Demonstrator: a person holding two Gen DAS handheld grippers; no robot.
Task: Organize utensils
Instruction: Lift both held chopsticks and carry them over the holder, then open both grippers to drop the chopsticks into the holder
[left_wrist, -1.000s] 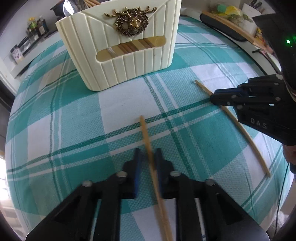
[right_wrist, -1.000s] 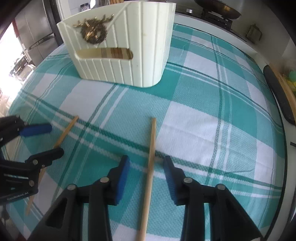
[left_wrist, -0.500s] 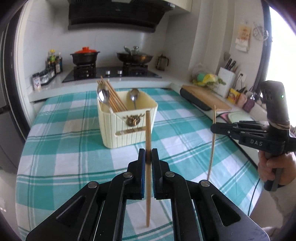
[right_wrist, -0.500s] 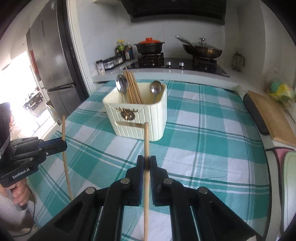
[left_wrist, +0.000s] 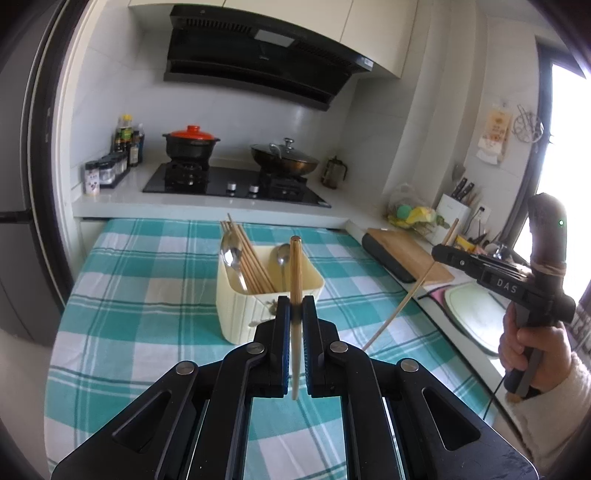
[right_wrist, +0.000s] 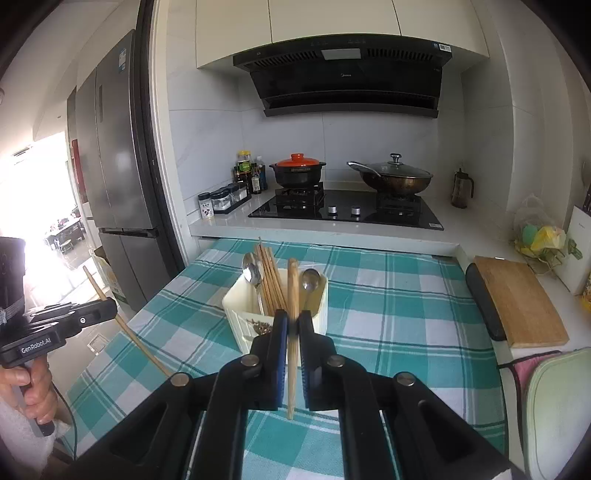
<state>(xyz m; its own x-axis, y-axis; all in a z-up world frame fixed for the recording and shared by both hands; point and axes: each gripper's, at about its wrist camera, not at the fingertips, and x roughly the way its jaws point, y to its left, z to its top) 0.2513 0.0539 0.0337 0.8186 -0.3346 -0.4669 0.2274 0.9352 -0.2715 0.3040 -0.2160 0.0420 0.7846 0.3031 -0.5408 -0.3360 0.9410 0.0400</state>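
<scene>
Across the lower half of both wrist views, the teal checked tablecloth is filling the frame; cream utensil holder is sitting mid-frame on it, already carrying chopsticks and two spoons; black hob is running along the back, upper middle.

Left gripper is clamping a wooden chopstick between its blue pads, stick standing near upright, centre of the left view, in front of the holder, clear of the cloth; right gripper is pinching a second chopstick the same way, centre of the right view; in the left view that stick is slanting at right.

Handling guess: sticks are looking light, stiff, smooth, so likely pivoting in the pads; both are gripped a little below mid-length, leaving the lower end short for dropping in; tips may be catching on the holder rim or the sticks inside.
</scene>
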